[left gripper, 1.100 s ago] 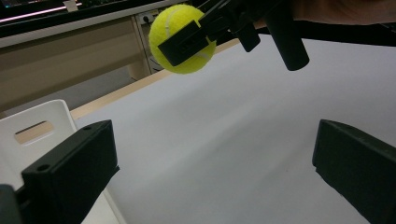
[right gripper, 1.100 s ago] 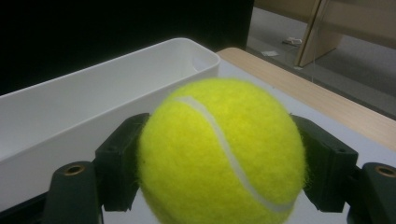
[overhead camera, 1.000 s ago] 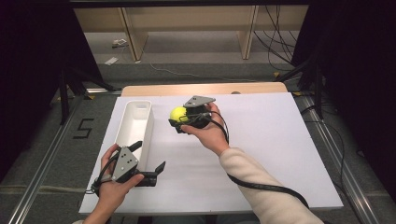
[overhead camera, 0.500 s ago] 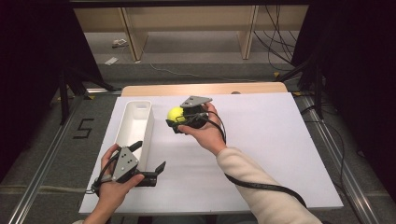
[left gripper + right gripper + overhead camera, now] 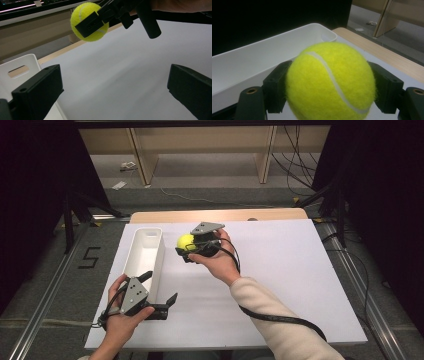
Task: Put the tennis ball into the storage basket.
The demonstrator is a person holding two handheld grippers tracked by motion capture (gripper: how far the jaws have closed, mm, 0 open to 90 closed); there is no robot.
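High view, near edge of the white bench [image 5: 280,270]: my left gripper [image 5: 159,296] rests low at the front left corner, held in my left hand [image 5: 122,317], its jaws spread wide apart with nothing between them. Just beyond it lies the long white tray [image 5: 145,251], set lengthwise along the left side of the bench. Farther in, my right gripper [image 5: 186,245] is held up above the bench in my right hand [image 5: 217,260], a cream sleeve [image 5: 280,320] trailing back to the front edge, a black cable looping beside it. My right jaws are clamped on the yellow tennis ball [image 5: 185,241], which sits in the air just to the right of the tray's far end, clear of the bench surface.

Right gripper view: the tennis ball [image 5: 330,81] is pinned on both sides by my black jaws, its white seam curving across the front, with the tray [image 5: 262,62] lying just behind and below it.

Left gripper view: my own jaws stand well apart over bare bench, and the ball [image 5: 88,22] hangs higher up and farther off in the other gripper's grip, the tray's handle slot [image 5: 18,71] at left.

Beyond the bench, a wooden strip [image 5: 220,215] and grey floor [image 5: 210,175].
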